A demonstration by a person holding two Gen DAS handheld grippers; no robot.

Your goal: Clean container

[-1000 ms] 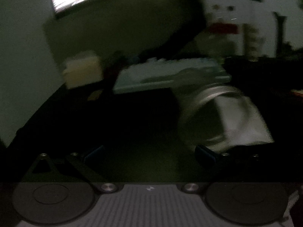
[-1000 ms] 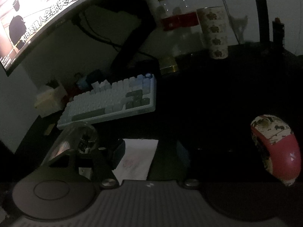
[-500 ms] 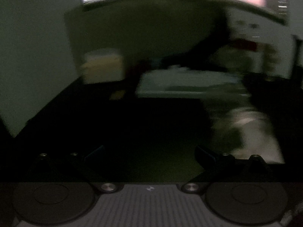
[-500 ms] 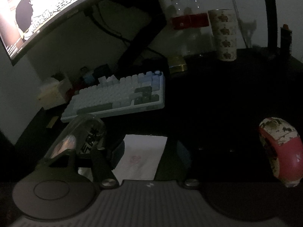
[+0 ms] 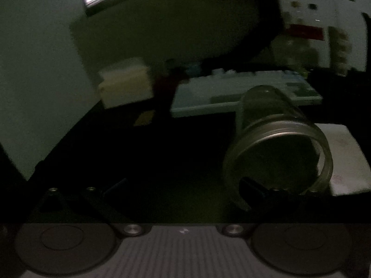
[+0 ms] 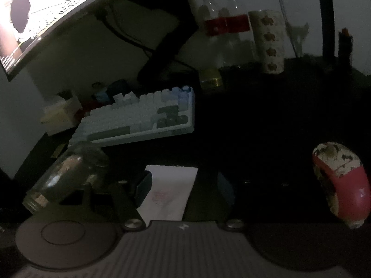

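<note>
the clear jar (image 5: 276,139) lies on its side on the dark surface (image 5: 162,162), just in front of the keyboard (image 5: 245,95). its long axis runs from the keyboard back toward the near edge of the surface, and the open threaded mouth faces the left tongs (image 5: 183,185). those tongs stand released, wide apart, with nothing between them; the jar sits off to their right, its rim overlapping the right finger in that view, though whether they touch is too dark to say.

from the right wrist the jar (image 6: 67,173) lies on the left, beyond the left finger of the right tongs (image 6: 185,185). these are also released, and the white paper tissue (image 6: 169,192) lies flat on the surface between the fingers, not pinched. the tissue is just beside the jar.

so the left hand looks the nearer one for steadying the jar, and the right for picking up the tissue to wipe inside; the mouth's direction decides how the tissue would enter.

the room is dim. a lit curved monitor (image 6: 34,11) hangs over the far edge, bottles (image 6: 220,20) and a patterned cup (image 6: 269,41) stand at the far right, and a red mouse (image 6: 340,180) rests near the right edge.
</note>
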